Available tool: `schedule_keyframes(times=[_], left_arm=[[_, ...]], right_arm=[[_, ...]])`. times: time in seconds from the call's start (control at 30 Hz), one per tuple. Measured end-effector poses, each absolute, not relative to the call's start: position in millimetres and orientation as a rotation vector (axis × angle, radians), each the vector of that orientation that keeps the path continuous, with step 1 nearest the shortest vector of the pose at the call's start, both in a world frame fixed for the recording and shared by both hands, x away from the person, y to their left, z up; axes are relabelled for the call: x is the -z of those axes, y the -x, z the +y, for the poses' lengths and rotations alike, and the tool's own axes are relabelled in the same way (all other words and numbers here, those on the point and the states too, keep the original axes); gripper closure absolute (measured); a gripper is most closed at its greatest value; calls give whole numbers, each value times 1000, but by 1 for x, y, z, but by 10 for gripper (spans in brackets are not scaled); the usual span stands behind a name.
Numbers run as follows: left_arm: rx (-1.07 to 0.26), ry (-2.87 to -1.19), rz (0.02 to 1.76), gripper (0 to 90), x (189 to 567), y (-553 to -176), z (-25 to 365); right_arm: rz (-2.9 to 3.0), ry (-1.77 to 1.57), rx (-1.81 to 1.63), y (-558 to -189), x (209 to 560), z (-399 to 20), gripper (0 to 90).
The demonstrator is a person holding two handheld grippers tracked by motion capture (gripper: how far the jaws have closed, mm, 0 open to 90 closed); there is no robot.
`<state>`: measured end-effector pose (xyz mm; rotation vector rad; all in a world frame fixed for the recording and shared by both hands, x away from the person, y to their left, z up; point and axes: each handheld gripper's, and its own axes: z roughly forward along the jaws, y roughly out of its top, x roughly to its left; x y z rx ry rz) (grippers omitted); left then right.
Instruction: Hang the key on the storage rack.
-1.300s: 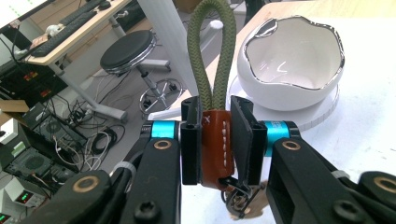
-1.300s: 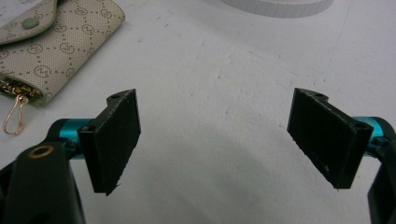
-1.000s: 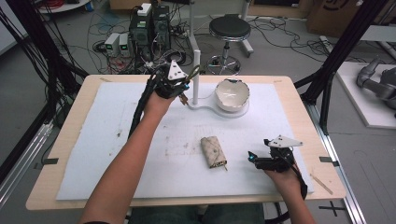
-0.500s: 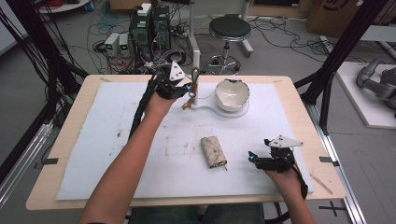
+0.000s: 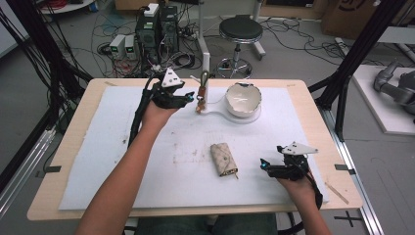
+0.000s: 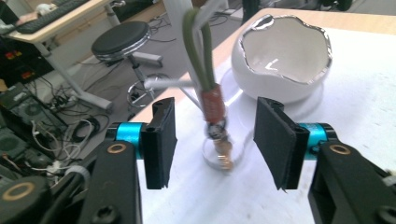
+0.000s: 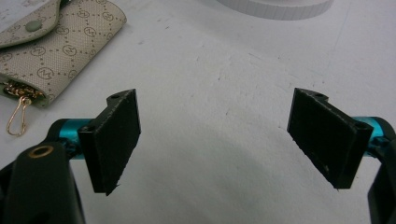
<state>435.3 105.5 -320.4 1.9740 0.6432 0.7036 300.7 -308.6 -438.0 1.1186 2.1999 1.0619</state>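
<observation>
Olive-green cord loop with an orange-red band and brass keys, the keyring (image 6: 212, 100) hangs on the white stand (image 5: 204, 93), between the left gripper's (image 5: 188, 98) just-opened jaws, untouched. Right gripper (image 5: 264, 166) at five o'clock gapes empty.

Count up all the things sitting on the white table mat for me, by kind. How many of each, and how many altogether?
White stand with hook: 1
White egg-shaped bowl: 1
Keychain with green loop, hanging on the stand: 1
Beige patterned key pouch: 1
Hand-held gripper: 2, left hand-held gripper and right hand-held gripper
Total: 6
</observation>
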Motion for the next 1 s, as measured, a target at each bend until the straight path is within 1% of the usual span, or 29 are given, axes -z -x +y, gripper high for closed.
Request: schedule_keyframes(times=[0.17, 0.27, 0.3, 0.33, 0.43, 0.57, 0.63, 0.73, 0.77, 0.8, 0.9, 1.0], left_arm=[[-625, -1941, 672, 414, 326, -424, 130], [-596, -1934, 671, 395, 327, -420, 138], [-569, -1928, 674, 365, 327, -416, 144], [-569, -1928, 674, 354, 327, -416, 144], [-527, -1921, 654, 341, 331, -402, 158], [-501, -1926, 650, 316, 337, -393, 165], [-480, -1925, 646, 313, 347, -381, 173], [-466, -1911, 647, 302, 353, -376, 178], [-449, -1903, 644, 295, 363, -370, 185], [-449, -1903, 644, 290, 363, -370, 185], [-407, -1897, 668, 286, 384, -365, 200], [-392, -1903, 699, 255, 391, -363, 208]], right_arm=[[2206, -1116, -1062, -300, 438, -306, 175], [2204, -1113, -1061, -300, 437, -306, 175], [2206, -1119, -1060, -300, 437, -305, 175], [2206, -1119, -1060, -300, 437, -305, 175], [2206, -1116, -1059, -300, 437, -305, 175], [2207, -1113, -1063, -300, 437, -304, 175], [2209, -1110, -1060, -300, 437, -303, 175], [2208, -1111, -1059, -301, 437, -303, 175], [2210, -1113, -1060, -301, 437, -302, 175], [2210, -1113, -1060, -301, 437, -302, 175], [2210, -1115, -1058, -301, 437, -301, 175], [2207, -1114, -1058, -302, 437, -300, 175]])
